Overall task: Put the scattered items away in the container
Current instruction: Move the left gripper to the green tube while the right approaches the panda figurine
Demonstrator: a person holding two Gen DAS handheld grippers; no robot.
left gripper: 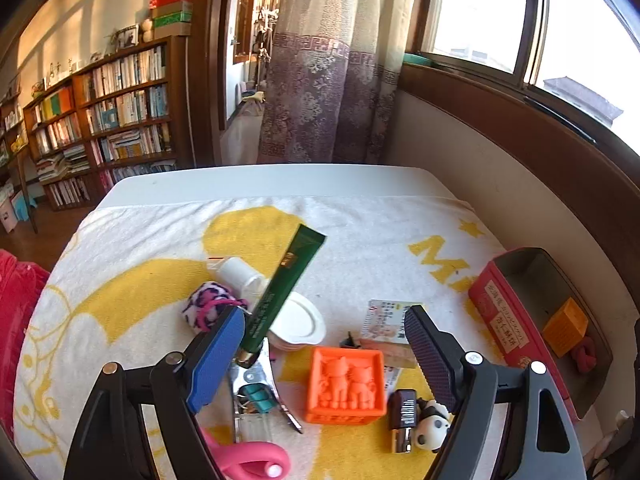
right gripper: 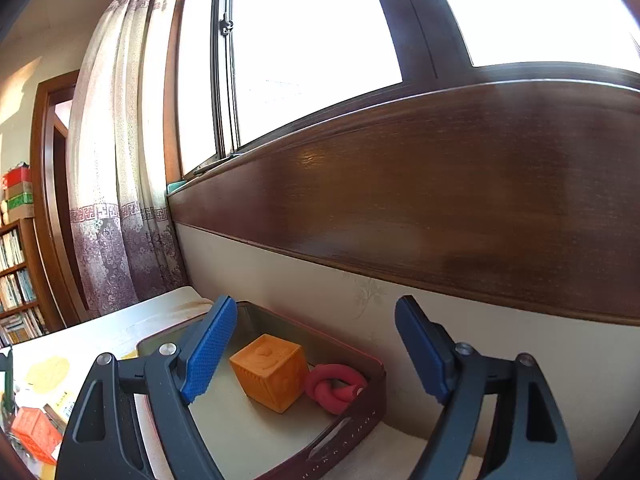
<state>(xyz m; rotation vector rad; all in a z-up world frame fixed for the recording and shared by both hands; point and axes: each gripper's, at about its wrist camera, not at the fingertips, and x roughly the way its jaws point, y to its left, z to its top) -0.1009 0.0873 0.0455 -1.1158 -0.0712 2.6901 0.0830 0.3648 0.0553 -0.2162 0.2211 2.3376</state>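
My left gripper [left gripper: 324, 350] is open above a heap of items on the yellow and white towel [left gripper: 160, 272]. Under it lie an orange relief block [left gripper: 346, 386], a green tube [left gripper: 282, 294] leaning up, a white lid [left gripper: 298, 322], a small white bottle [left gripper: 240, 274], a fuzzy purple roll [left gripper: 210, 304], a card box [left gripper: 390, 326], a dark lighter [left gripper: 402, 414], a panda figure [left gripper: 432, 426], a metal clip [left gripper: 256, 396] and a pink piece [left gripper: 248, 458]. My right gripper [right gripper: 316, 356] is open and empty over the red tin [right gripper: 344, 424], which holds an orange cube [right gripper: 272, 370] and a red knot [right gripper: 334, 388].
The tin [left gripper: 494, 316] stands at the towel's right edge by the wall [right gripper: 360, 292] under a wooden sill [right gripper: 440, 184]. A curtain [left gripper: 328, 80] hangs behind the table. A bookcase [left gripper: 104, 120] stands at far left. A red cloth [left gripper: 16, 292] lies at the left edge.
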